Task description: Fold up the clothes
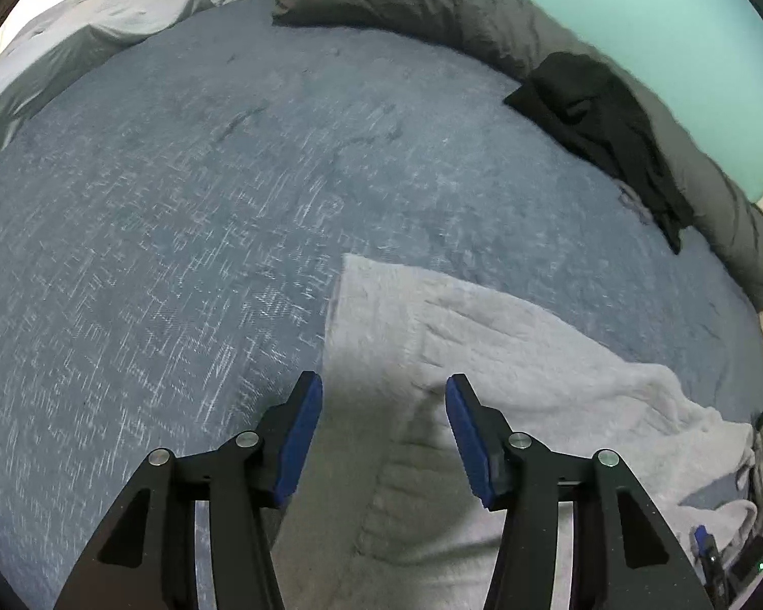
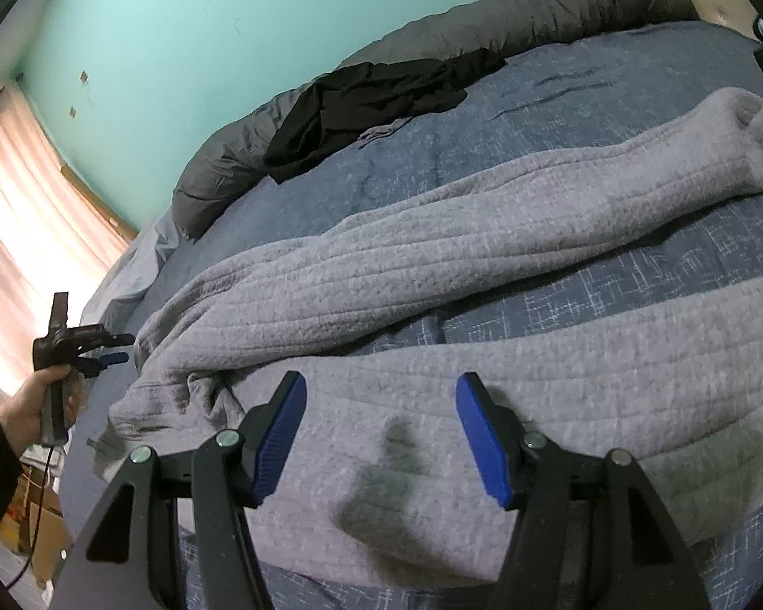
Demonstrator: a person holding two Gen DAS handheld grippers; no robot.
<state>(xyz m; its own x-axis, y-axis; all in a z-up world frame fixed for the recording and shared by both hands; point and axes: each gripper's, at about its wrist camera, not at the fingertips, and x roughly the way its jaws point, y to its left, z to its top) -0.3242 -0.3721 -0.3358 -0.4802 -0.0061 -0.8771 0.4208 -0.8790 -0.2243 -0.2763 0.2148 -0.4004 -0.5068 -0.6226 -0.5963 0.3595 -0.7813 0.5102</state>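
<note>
A light grey knit sweater point(image 1: 483, 345) lies spread on the blue bedspread point(image 1: 178, 203). In the right wrist view the sweater point(image 2: 432, 264) has one long sleeve stretched toward the far right. My left gripper point(image 1: 384, 386) hovers open over the sweater's left edge, near a corner, with nothing between its blue pads. My right gripper point(image 2: 381, 381) is open just above the sweater's body, casting a shadow on the fabric. In that same view the left gripper point(image 2: 112, 348) appears at the far left, held by a hand point(image 2: 30, 406).
A black garment point(image 2: 371, 101) lies crumpled against a rolled dark grey duvet point(image 2: 534, 20) along the teal wall. A pale grey sheet point(image 1: 101, 25) is bunched at the bed's far left corner. A bright curtain point(image 2: 15, 203) hangs past the bed's edge, with boxes on the floor below.
</note>
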